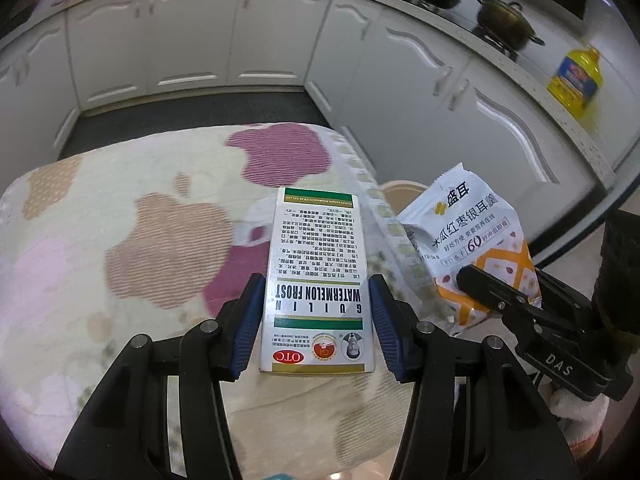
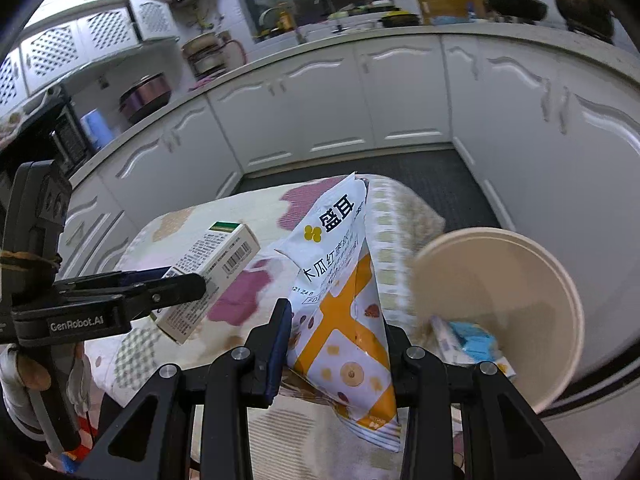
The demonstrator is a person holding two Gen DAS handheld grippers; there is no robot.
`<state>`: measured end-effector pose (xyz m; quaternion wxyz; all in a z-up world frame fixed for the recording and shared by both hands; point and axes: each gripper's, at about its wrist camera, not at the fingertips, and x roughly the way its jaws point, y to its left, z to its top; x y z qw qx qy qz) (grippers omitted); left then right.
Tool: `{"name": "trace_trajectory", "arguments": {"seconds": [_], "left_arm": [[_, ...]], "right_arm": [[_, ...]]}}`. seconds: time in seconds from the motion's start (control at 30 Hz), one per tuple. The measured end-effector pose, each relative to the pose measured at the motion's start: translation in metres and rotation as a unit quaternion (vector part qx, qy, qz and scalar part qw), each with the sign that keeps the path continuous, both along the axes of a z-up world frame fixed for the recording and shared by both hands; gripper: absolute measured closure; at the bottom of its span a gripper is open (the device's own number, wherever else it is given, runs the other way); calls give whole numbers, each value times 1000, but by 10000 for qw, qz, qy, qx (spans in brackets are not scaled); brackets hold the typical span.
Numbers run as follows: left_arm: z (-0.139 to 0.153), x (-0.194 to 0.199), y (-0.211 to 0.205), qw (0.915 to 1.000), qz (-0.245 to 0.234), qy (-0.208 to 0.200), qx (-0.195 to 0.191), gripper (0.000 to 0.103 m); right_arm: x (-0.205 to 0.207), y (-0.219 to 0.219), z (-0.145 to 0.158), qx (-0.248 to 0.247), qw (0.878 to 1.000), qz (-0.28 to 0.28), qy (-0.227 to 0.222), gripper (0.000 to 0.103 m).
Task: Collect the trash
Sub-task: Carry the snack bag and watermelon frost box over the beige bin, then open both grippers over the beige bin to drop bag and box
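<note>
L claw (image 1: 316,320) is clenched on the box (image 1: 318,280), a silver-and-green medicine carton reading "Guilin Watermelon Frost"; blue pads (image 1: 248,328) press both its long sides near the OTC end, far end pointing away from the cam. In the R view the same box (image 2: 212,276) is held up off the cloth (image 2: 192,216), tilted, barcode side showing, w/ the L claw (image 2: 176,280) coming in from the left edge.

R claw (image 2: 340,344) is grasping the pouch (image 2: 344,304), a white-and-orange snack bag w/ Chinese print, torn top pointing up and away. Left pad touches its side; the right finger is mostly hidden behind the bag. In the L view the pouch (image 1: 476,240) sits just right of the box, R claw (image 1: 496,292) across its lower part.

Both items are above a worktop covered by the patterned cloth (image 1: 120,240), cream w/ purple and tan blotches.

Right of the pouch, past the cloth's edge, a beige bucket (image 2: 560,276) stands open, w/ a blue-and-white packet (image 2: 472,340) inside. White cabinets (image 1: 192,40) and dark floor behind; pots (image 1: 504,20) and a yellow oil bottle (image 1: 576,76) on the counter.
</note>
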<state>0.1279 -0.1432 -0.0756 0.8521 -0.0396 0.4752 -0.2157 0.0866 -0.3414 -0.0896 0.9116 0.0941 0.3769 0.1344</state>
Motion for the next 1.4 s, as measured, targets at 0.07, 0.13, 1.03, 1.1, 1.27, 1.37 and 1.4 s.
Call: {"name": "trace_trajectory", "arguments": {"seconds": [0.07, 0.13, 1.03, 1.1, 1.27, 1.37, 1.4], "left_arm": [[-1, 1, -15, 9999, -108, 4, 5, 53], [-2, 2, -29, 9998, -202, 22, 11, 53], [-58, 59, -193, 9931, -974, 646, 78, 53], [-64, 62, -199, 9928, -976, 685, 118, 53], [-77, 67, -208, 9921, -986, 731, 254, 53], [-82, 69, -210, 9919, -986, 737, 301, 52], [-83, 69, -210, 9920, -990, 725, 306, 52]], "right_arm": [[-2, -13, -1, 17, 9999, -132, 17, 68], [-4, -26, -3, 29, 9997, -250, 42, 68], [31, -144, -93, -60, 9830, -1468, 1104, 67], [34, -146, -99, -89, 9820, -1483, 1167, 66], [39, -147, -113, -139, 9795, -1519, 1318, 59], [40, -149, -119, -75, 9784, -1576, 1337, 55], [39, -151, -121, -54, 9779, -1597, 1348, 55]]}}
